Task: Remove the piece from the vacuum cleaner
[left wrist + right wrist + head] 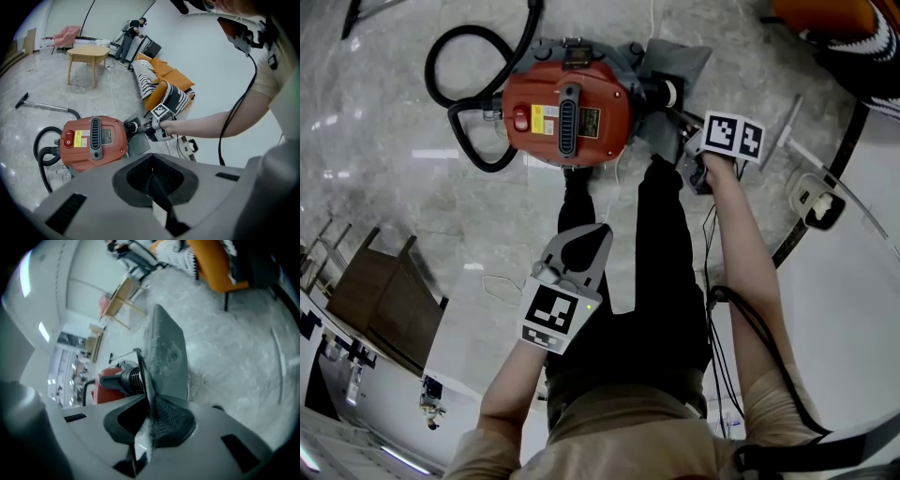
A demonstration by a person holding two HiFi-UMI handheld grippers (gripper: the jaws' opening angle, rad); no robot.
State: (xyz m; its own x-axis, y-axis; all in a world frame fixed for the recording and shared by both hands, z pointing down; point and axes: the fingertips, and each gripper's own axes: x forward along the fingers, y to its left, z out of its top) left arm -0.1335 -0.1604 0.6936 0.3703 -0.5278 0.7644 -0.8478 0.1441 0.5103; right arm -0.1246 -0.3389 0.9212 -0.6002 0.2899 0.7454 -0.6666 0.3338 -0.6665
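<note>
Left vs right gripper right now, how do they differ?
Right gripper clamps the grey piece at the vacuum cleaner; left gripper has its jaws together on nothing. Right is at the vacuum's side; left sits apart, near the person's legs. Both are hand-held.

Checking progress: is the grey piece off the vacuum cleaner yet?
Not yet, apparently: the grey piece meets the ribbed collar on the vacuum cleaner, right gripper clamped on the piece.

The right gripper (146,427) is clamping its 2 fingers on the lower edge of a flat grey piece (166,350), which is rising above the pale marble floor (234,362). A black ribbed nozzle (131,377) is reaching from the red vacuum cleaner (107,389) to the piece. An orange sofa (213,268) is standing well beyond.
</note>
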